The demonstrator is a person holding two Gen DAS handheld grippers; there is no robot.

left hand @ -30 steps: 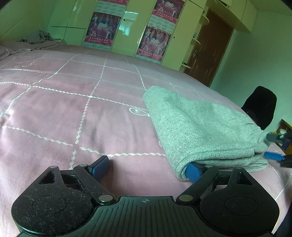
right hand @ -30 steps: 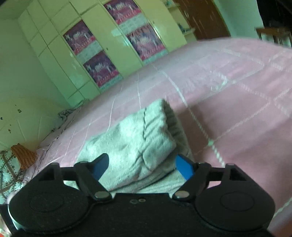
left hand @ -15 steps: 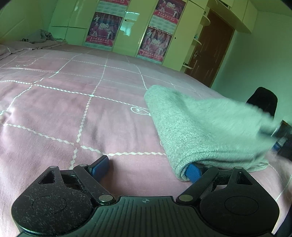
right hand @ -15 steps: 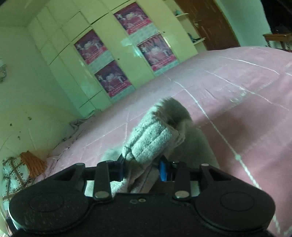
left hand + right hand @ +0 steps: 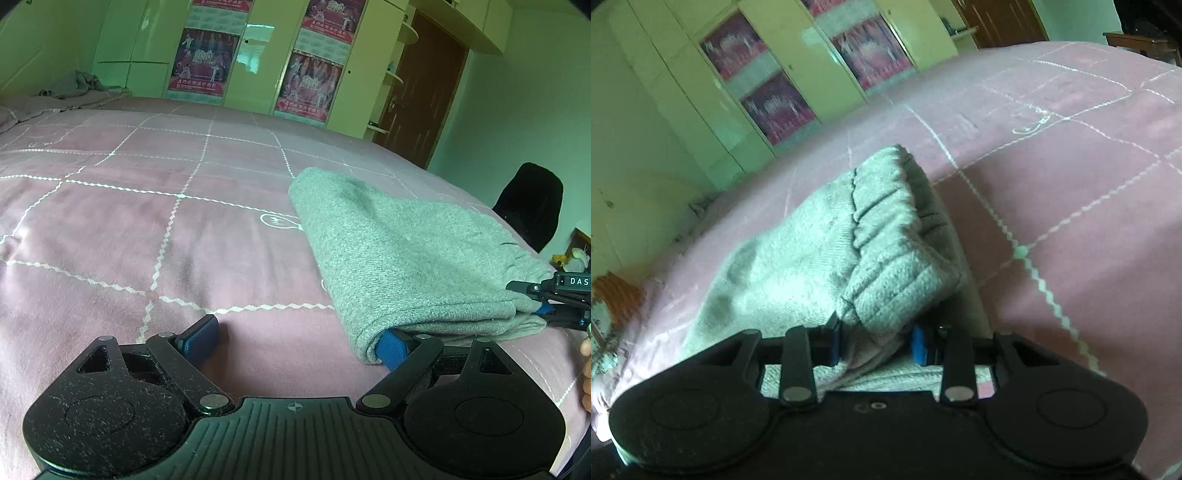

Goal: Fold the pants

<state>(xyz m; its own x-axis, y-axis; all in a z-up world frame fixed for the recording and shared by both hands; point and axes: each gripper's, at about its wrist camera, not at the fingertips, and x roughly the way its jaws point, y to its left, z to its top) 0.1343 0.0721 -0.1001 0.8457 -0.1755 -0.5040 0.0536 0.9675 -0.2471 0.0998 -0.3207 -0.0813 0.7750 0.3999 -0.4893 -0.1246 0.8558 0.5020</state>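
lying folded on the pink bed (image 5: 155, 229), near its right edge: grey knit pants (image 5: 406, 258). looking soft, thick, floppy and light, likely sagging and sliding layer over layer when lifted. right tongs (image 5: 875, 341) pinching narrow on the bunched ribbed waistband end, pads pressing the cloth. left tongs (image 5: 295, 341) standing wide, gripping nothing; right pad tucked under the near fold corner, left pad over bare bed. judging best hold: clamping all layers at the thick elastic band and the fold corner, not a single loose layer, so keeping the stack from slipping apart.
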